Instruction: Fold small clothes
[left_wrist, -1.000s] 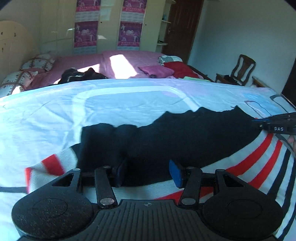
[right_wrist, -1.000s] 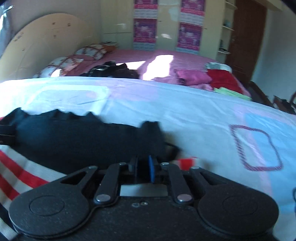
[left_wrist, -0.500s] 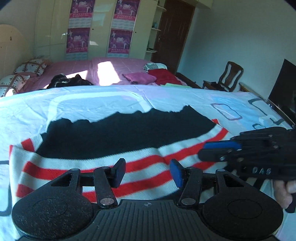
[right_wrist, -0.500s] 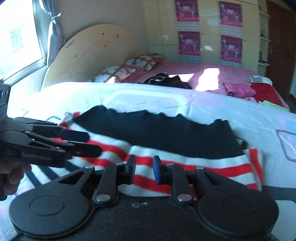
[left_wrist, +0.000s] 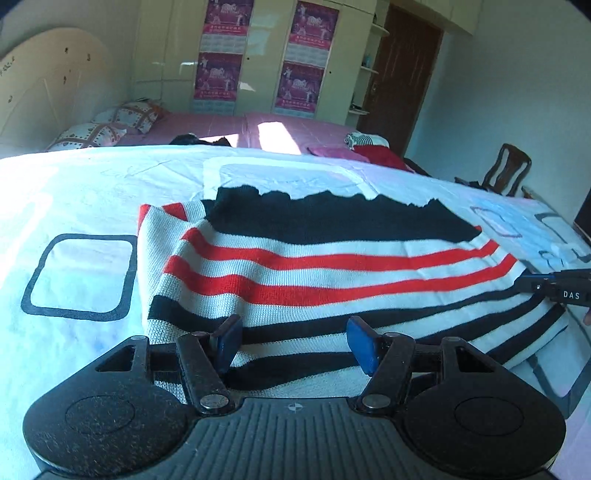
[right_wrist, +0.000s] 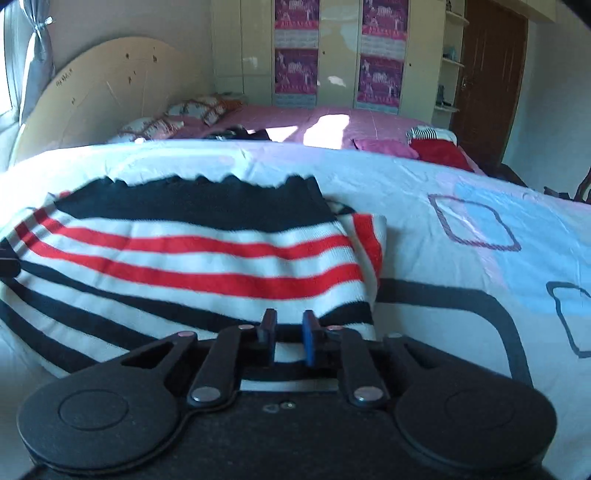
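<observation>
The striped garment (left_wrist: 332, 273) lies flat on the bedsheet (left_wrist: 92, 192), with a second bed (left_wrist: 221, 125) behind it.

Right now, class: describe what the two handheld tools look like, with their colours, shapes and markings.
Both are matt black, with two round discs on a ribbed body and silver-riveted linkage arms. The left tool and right tool both carry blue pads on their fingers. Seen from the left camera, the right tool bears white letters "DAS".

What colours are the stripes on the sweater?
The sweater has red, black and white stripes, with a wide black band at the far edge. The left wrist view shows it best.
</observation>
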